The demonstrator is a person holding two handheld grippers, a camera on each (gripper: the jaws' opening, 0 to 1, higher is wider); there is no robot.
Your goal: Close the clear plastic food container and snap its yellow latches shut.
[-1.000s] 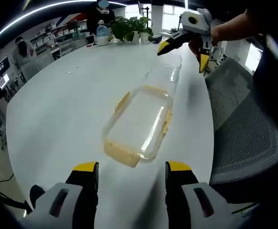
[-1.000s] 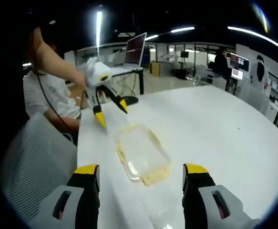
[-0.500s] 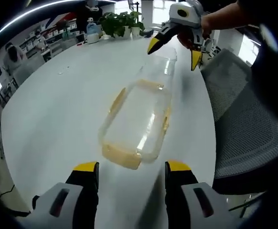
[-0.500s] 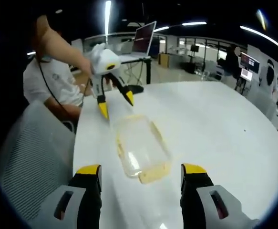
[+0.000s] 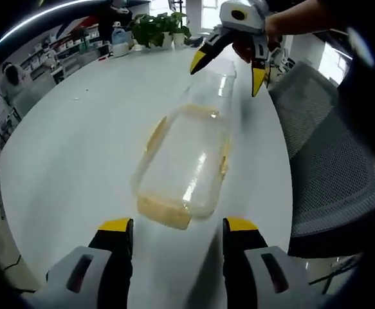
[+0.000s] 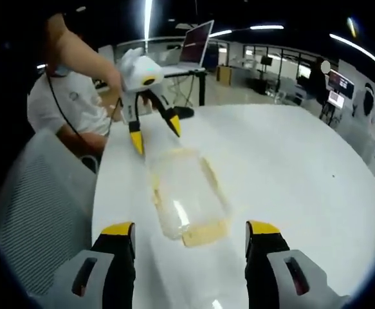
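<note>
Container (image 5: 184, 161) lengthwise between grippers (latch (image 5: 163, 211) nearest)

Left gripper view: looks down along its jaws, near the clear container (image 5: 184, 161) on the white tabletop (image 5: 78, 148). Right gripper view: faces it from the container's (image 6: 184, 196) opposite end. Shared: container, tabletop, each other's gripper.

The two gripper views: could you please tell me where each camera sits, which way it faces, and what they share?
Left gripper view: rides on the left claw, looking along the clear container toward the right claw, held by a hand.
Right gripper view: rides on the right claw, looking the opposite way along the container toward the left claw and the person's arm.
Shared: container, white table, mesh chair; each shows the other claw.
</note>
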